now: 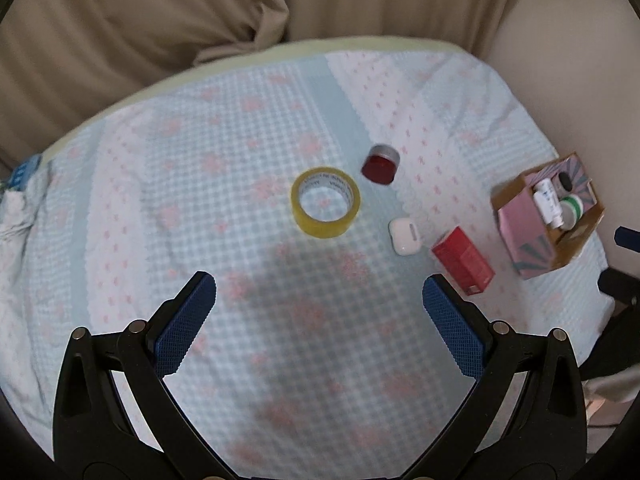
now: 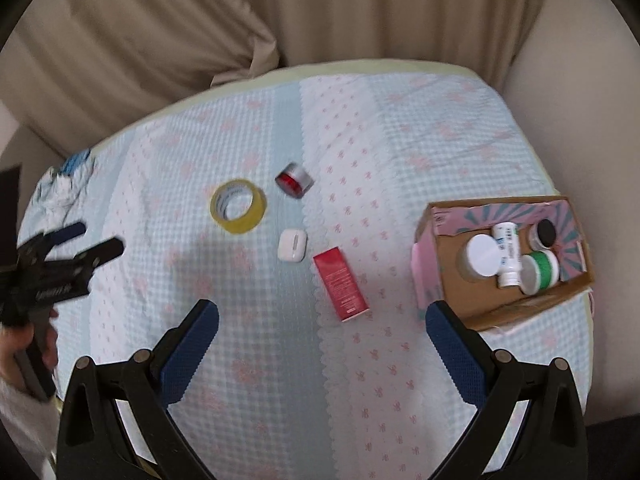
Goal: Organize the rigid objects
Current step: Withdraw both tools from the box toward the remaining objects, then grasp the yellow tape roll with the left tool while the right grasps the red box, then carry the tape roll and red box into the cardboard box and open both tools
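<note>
On the blue and pink checked cloth lie a yellow tape roll (image 1: 325,207) (image 2: 238,205), a red jar with a silver lid (image 1: 380,164) (image 2: 294,179), a white earbud case (image 1: 404,235) (image 2: 292,245) and a red box (image 1: 462,261) (image 2: 340,283). A pink cardboard box (image 1: 520,232) (image 2: 444,226) at the right holds several jars and a white bottle. My left gripper (image 1: 319,286) is open and empty above the cloth, short of the tape; it also shows in the right wrist view (image 2: 102,238). My right gripper (image 2: 322,314) is open and empty, just short of the red box.
Beige curtain folds (image 1: 160,40) hang behind the table. A crumpled blue and white cloth (image 1: 18,196) (image 2: 64,184) lies at the left edge. The table's edge runs just right of the pink cardboard box.
</note>
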Demonstrator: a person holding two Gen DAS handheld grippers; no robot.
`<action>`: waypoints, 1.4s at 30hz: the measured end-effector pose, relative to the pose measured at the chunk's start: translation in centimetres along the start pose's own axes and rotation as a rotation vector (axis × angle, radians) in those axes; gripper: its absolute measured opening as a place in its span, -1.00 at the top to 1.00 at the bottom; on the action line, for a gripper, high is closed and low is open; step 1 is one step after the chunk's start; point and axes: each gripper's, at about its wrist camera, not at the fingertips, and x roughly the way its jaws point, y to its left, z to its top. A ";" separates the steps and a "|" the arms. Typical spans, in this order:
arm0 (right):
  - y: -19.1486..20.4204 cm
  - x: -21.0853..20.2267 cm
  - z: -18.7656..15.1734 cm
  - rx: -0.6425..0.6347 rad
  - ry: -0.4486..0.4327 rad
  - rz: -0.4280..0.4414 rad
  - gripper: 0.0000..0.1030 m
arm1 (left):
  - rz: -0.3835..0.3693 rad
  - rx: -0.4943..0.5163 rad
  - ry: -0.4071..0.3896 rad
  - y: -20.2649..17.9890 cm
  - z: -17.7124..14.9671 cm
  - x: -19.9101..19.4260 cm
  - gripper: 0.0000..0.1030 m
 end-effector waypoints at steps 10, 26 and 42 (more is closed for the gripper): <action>-0.4 11.1 -0.3 -0.164 0.095 -0.028 -1.00 | 0.003 0.044 0.035 -0.8 0.9 14.4 -1.00; -2.0 25.1 -0.7 -0.228 0.263 -0.017 -0.62 | 0.004 0.080 0.041 -1.1 4.5 26.0 -1.00; -0.5 26.0 -1.5 -0.305 0.320 -0.020 0.23 | 0.024 0.092 0.017 -1.6 5.2 25.7 -0.87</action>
